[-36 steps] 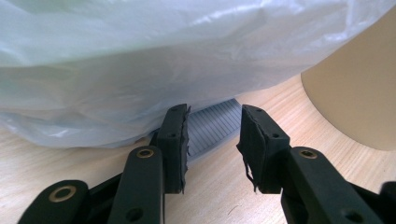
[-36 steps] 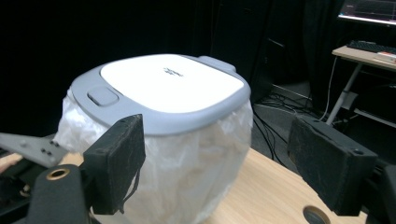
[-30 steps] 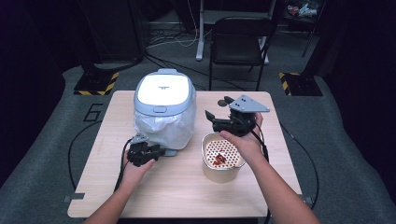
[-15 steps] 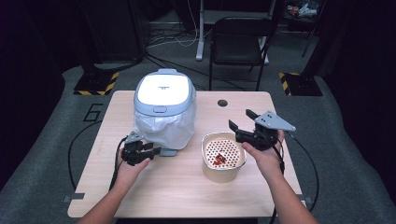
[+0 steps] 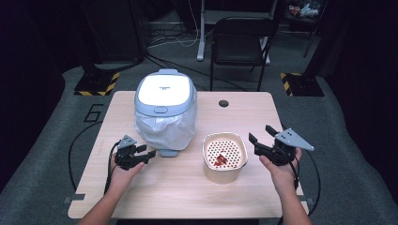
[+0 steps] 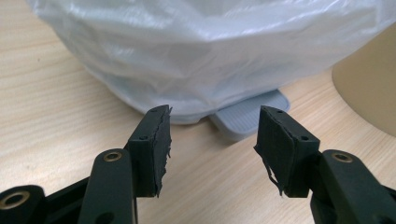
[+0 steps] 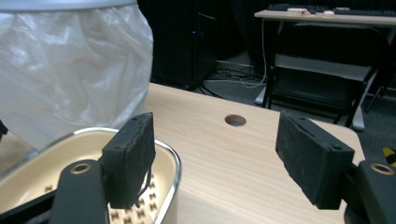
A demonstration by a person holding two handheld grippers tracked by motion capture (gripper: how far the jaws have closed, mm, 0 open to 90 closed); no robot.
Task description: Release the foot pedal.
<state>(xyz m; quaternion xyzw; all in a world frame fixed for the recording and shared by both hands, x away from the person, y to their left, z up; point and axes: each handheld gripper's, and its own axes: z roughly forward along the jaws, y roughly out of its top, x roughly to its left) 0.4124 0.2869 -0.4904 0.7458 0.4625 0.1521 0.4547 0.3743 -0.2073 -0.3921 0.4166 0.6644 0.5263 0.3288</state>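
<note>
A pedal bin point(image 5: 164, 93) with a white lid and a clear plastic liner point(image 6: 210, 51) stands at the table's middle left. Its grey pedal point(image 6: 250, 119) pokes out at the front. My left gripper point(image 5: 149, 154) lies low on the table and points at the pedal. It is open, its jaws have just been opening, and nothing is between them point(image 6: 212, 126). A cream container point(image 5: 224, 154) with a perforated insert and red bits sits right of the bin. My right gripper point(image 5: 260, 134) hovers at its right side, open and empty point(image 7: 215, 123). Its jaws have just been closing a little.
The wooden table point(image 5: 244, 117) has a round cable hole point(image 5: 223, 103) behind the container. A black chair point(image 5: 241, 42) stands beyond the far edge. Cables trail off the left edge from my left gripper.
My right gripper has swung from behind the container to its right side and sunk lower. My left gripper has slid slightly left, away from the bin, with its jaws wider apart.
</note>
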